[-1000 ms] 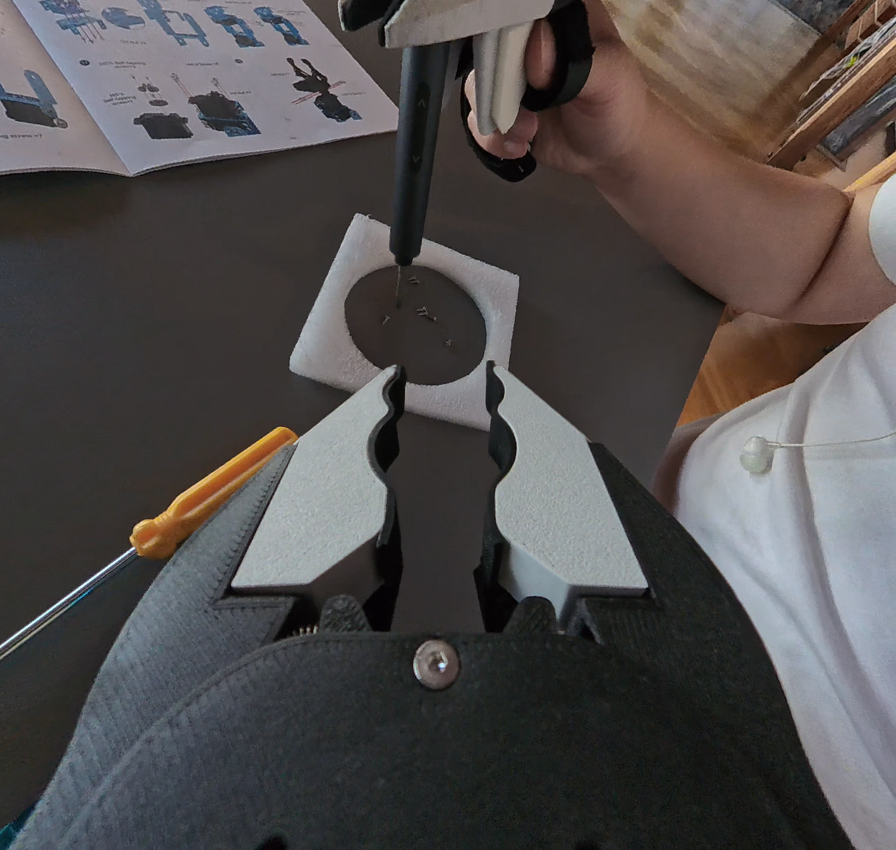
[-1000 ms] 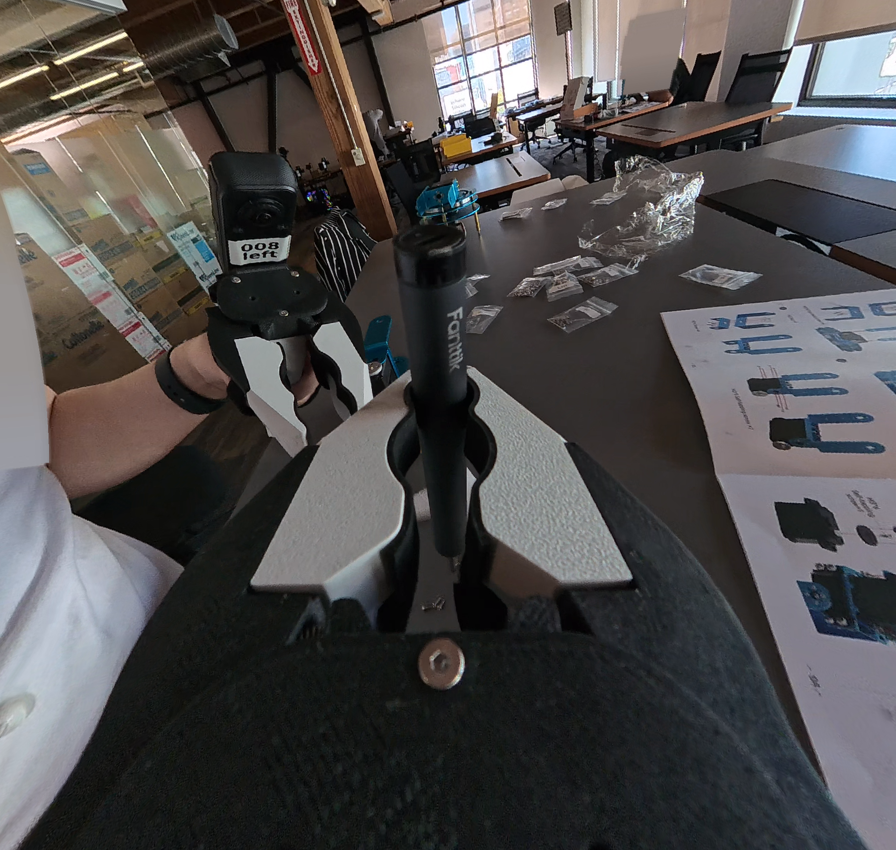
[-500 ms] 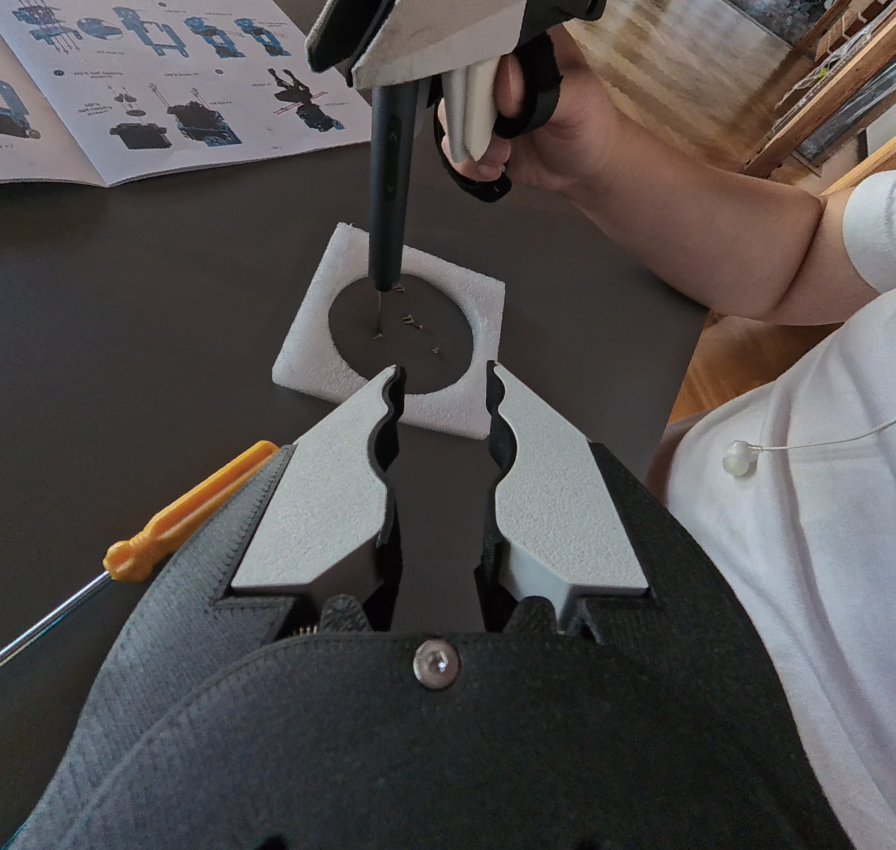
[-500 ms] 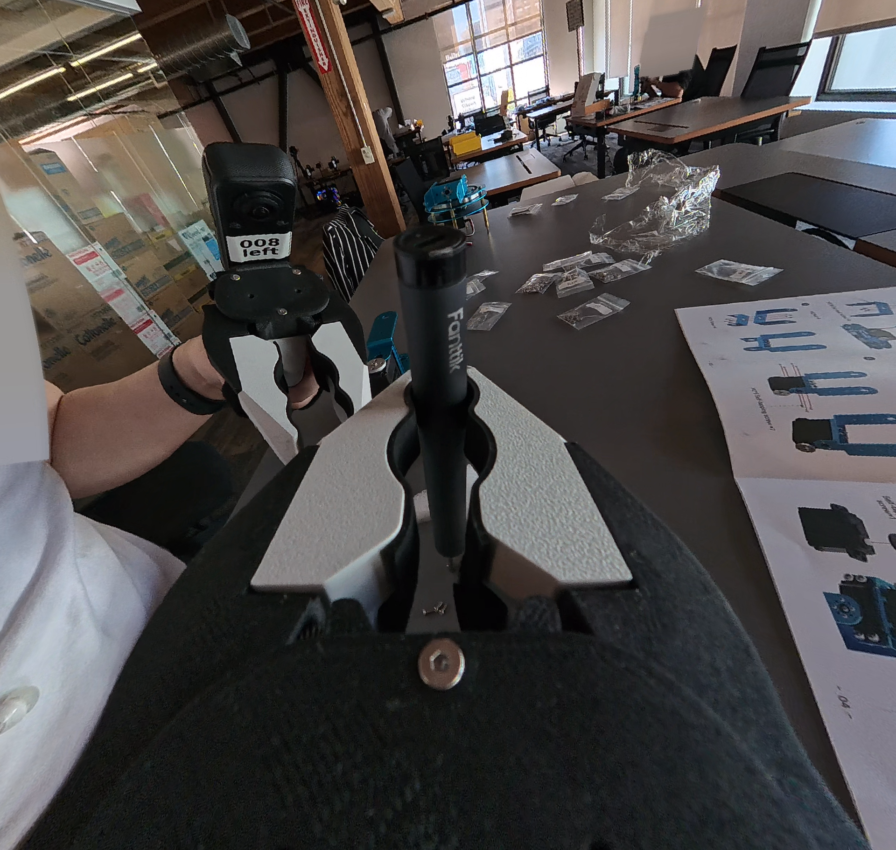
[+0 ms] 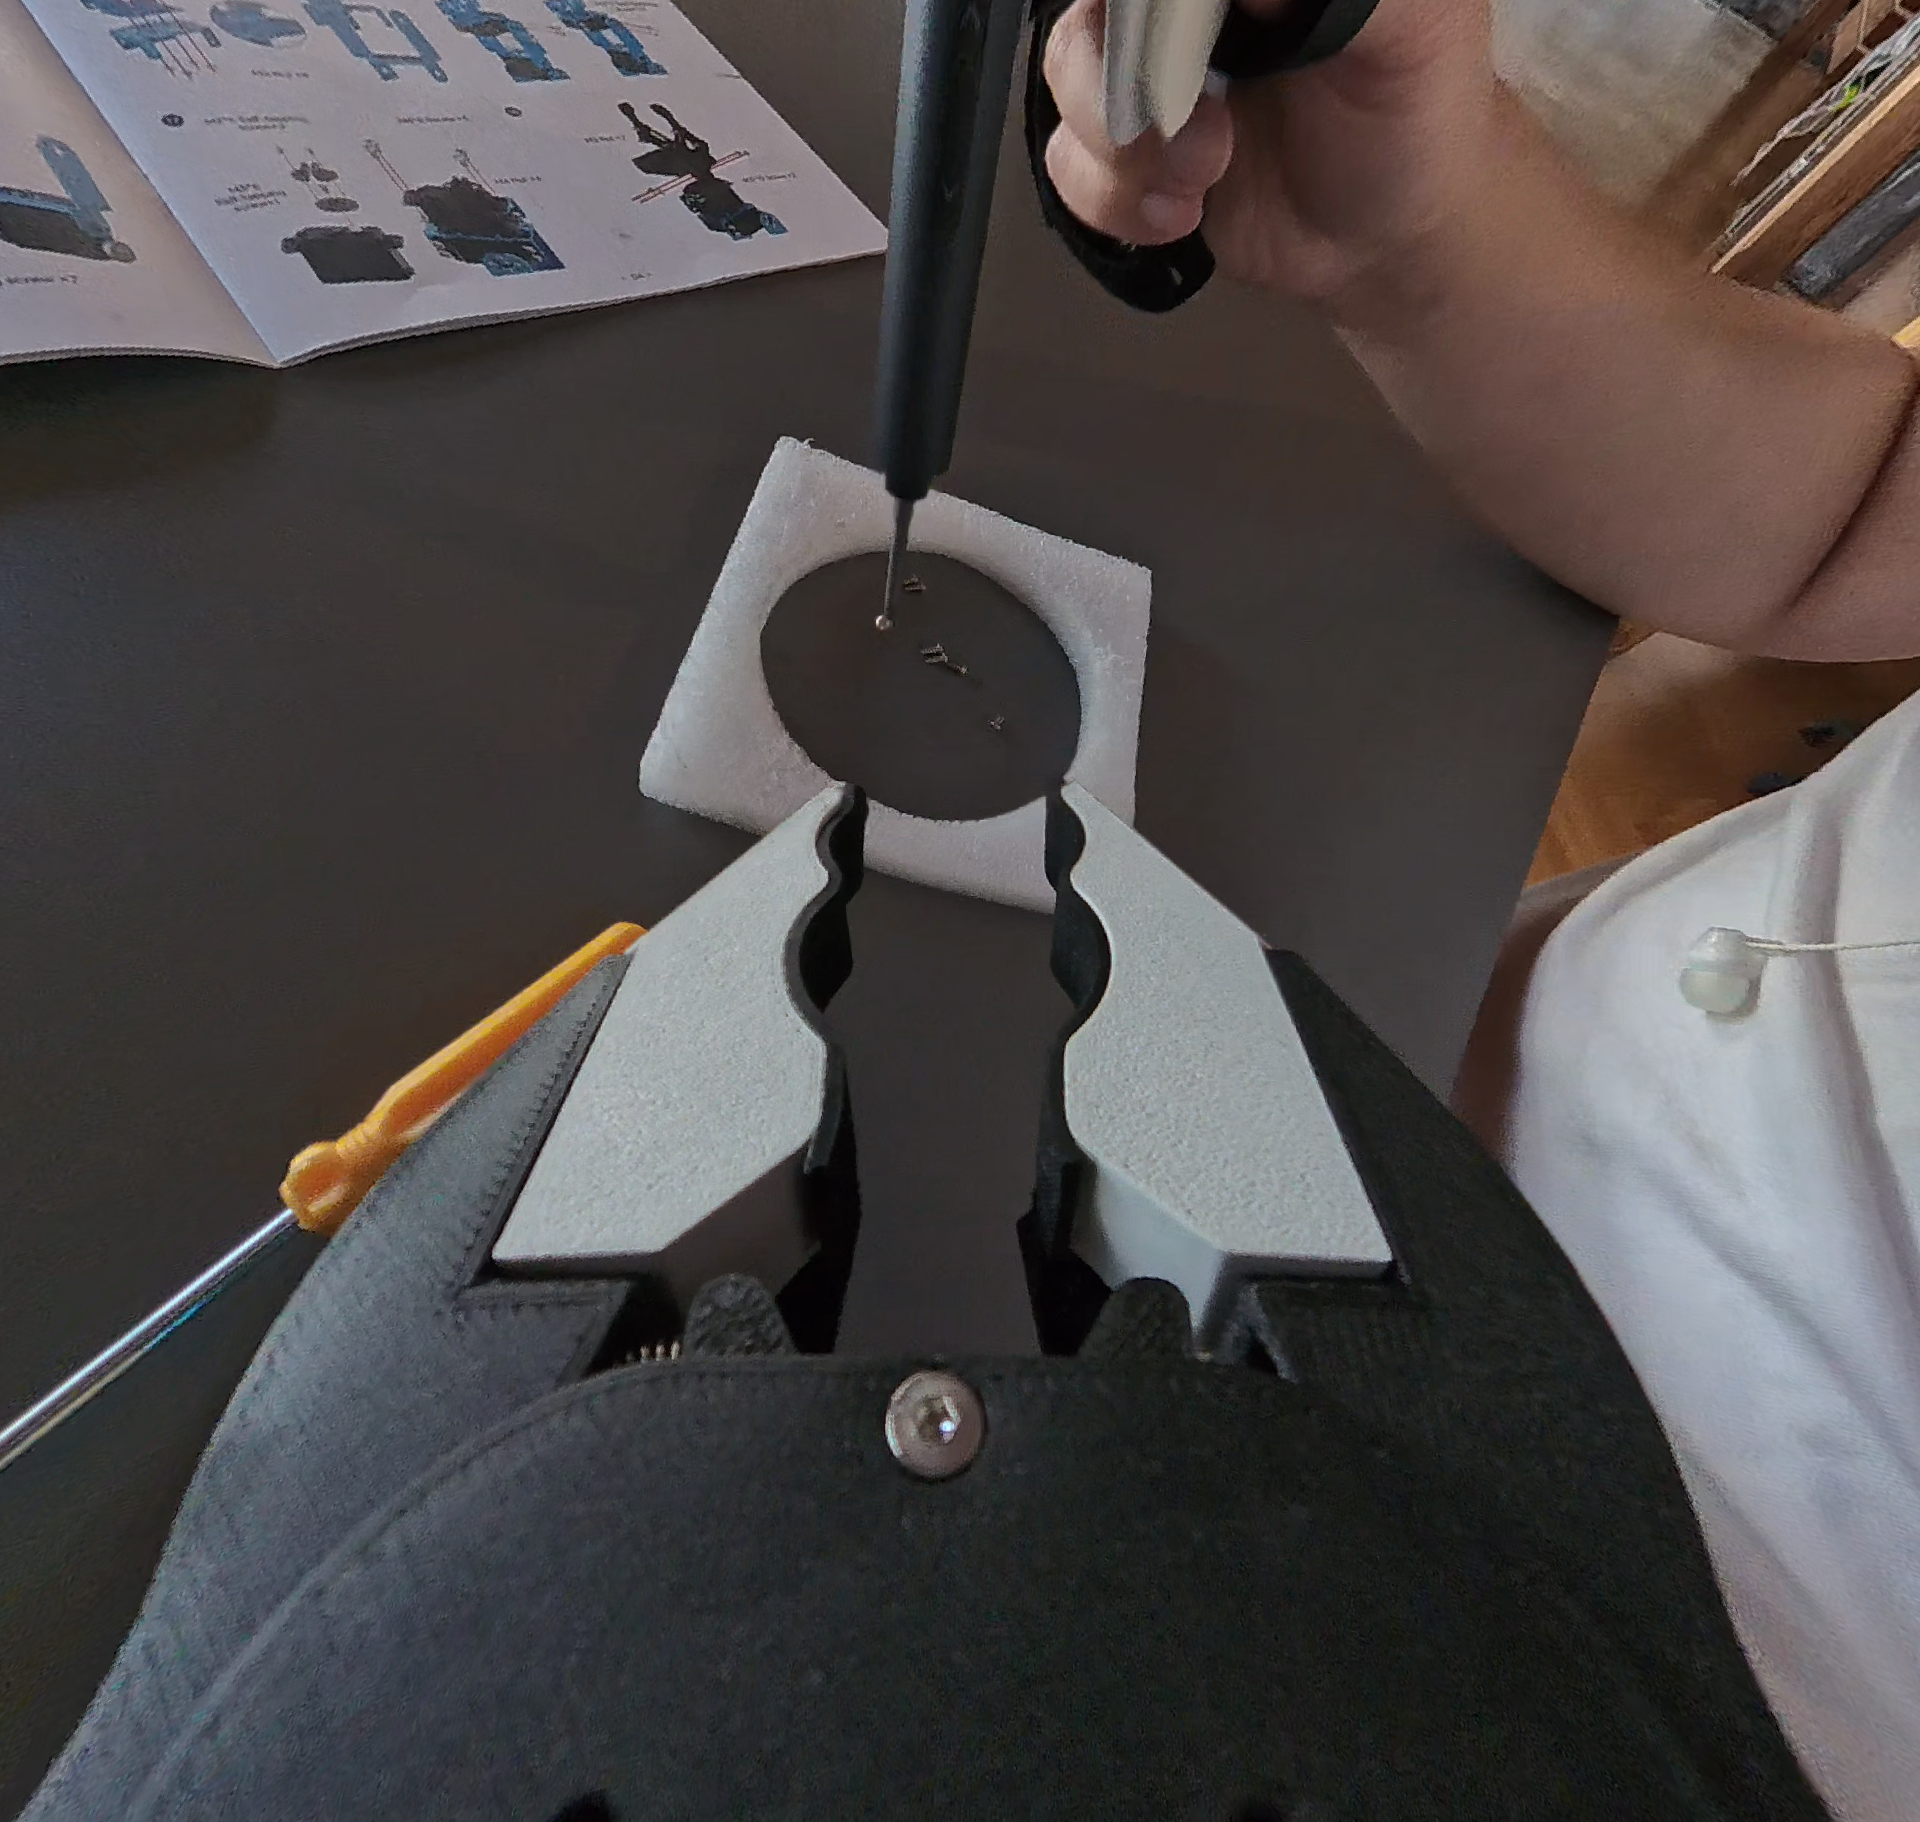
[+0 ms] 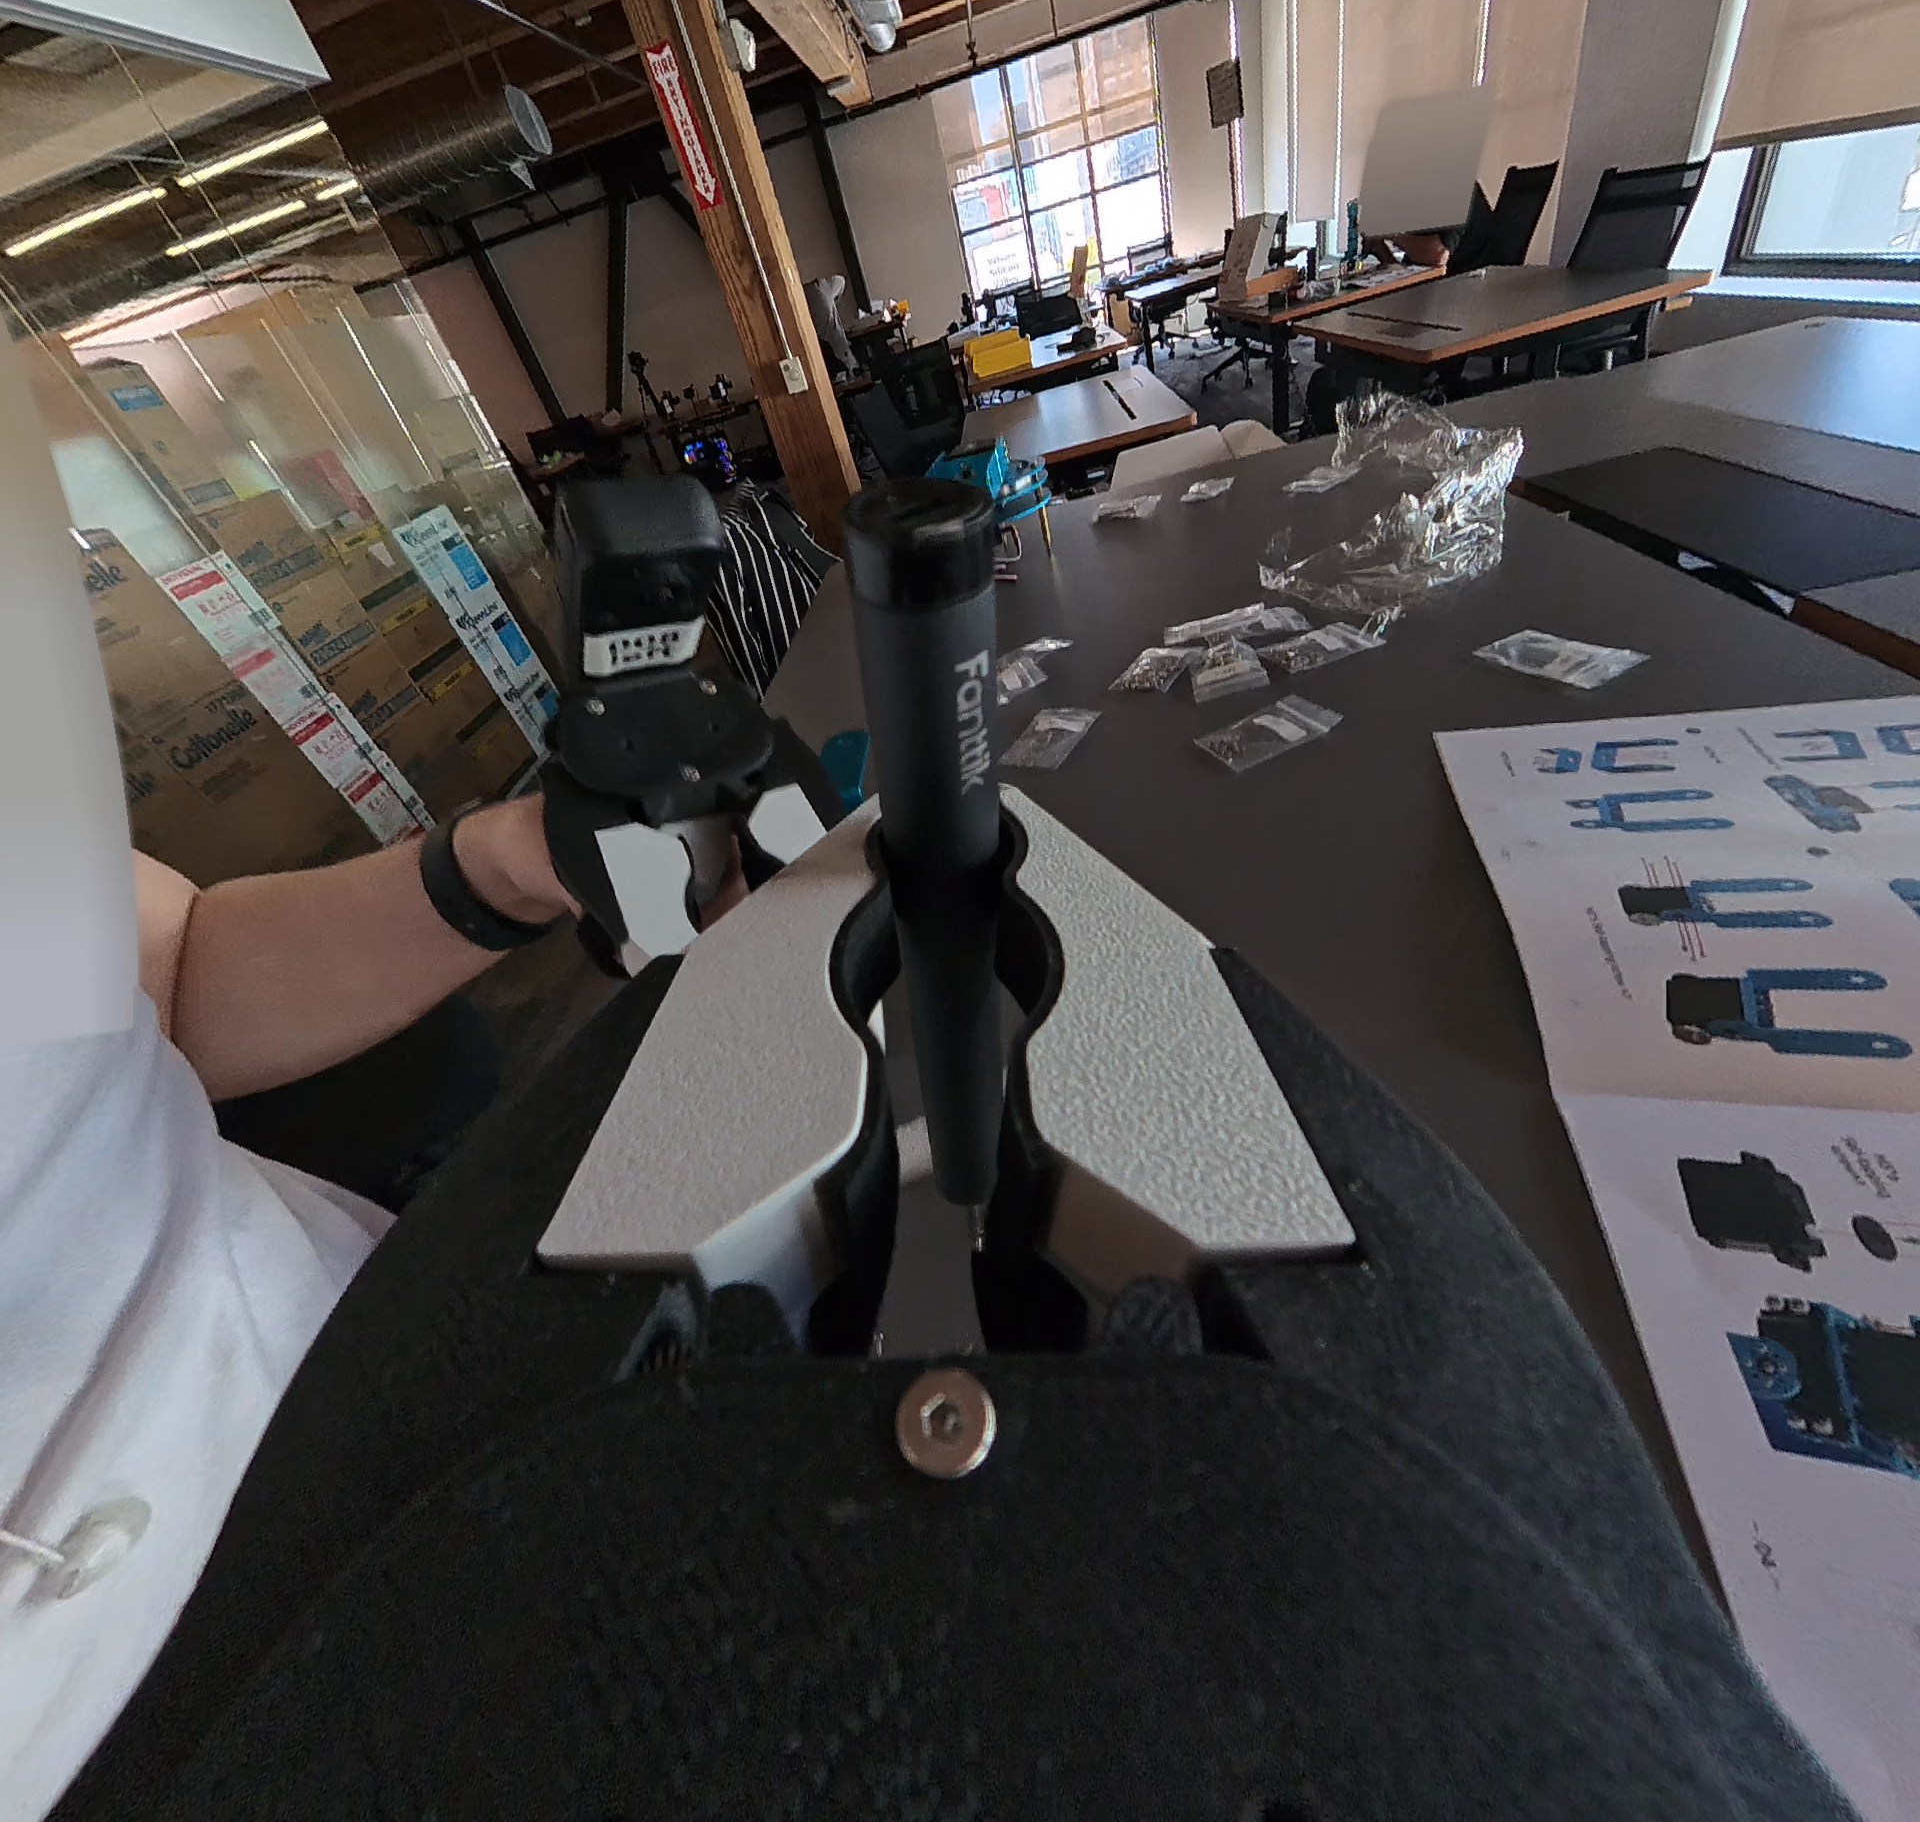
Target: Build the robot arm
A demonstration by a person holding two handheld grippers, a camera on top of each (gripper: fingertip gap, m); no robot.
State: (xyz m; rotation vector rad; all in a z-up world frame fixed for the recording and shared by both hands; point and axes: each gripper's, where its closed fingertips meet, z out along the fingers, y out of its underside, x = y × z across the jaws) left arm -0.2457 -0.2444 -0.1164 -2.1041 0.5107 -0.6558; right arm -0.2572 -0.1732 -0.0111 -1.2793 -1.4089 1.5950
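My right gripper is shut on a slim black electric screwdriver, held upright with its bit pointing down. In the left wrist view the screwdriver hangs over a white foam square with a round cut-out. Its bit tip touches a small screw inside the cut-out. Several other tiny screws lie there on the dark table. My left gripper is open and empty, its tips just before the foam's near edge. It also shows at the left of the right wrist view.
An open instruction booklet lies at the far left, also at the right of the right wrist view. An orange-handled screwdriver lies left of my left gripper. Small parts bags and crumpled clear plastic lie farther along the table. The table edge is at right.
The right gripper has carried the screwdriver a little across the cut-out, and its bit tip now rests on a screw. My left gripper stays open and has barely shifted.
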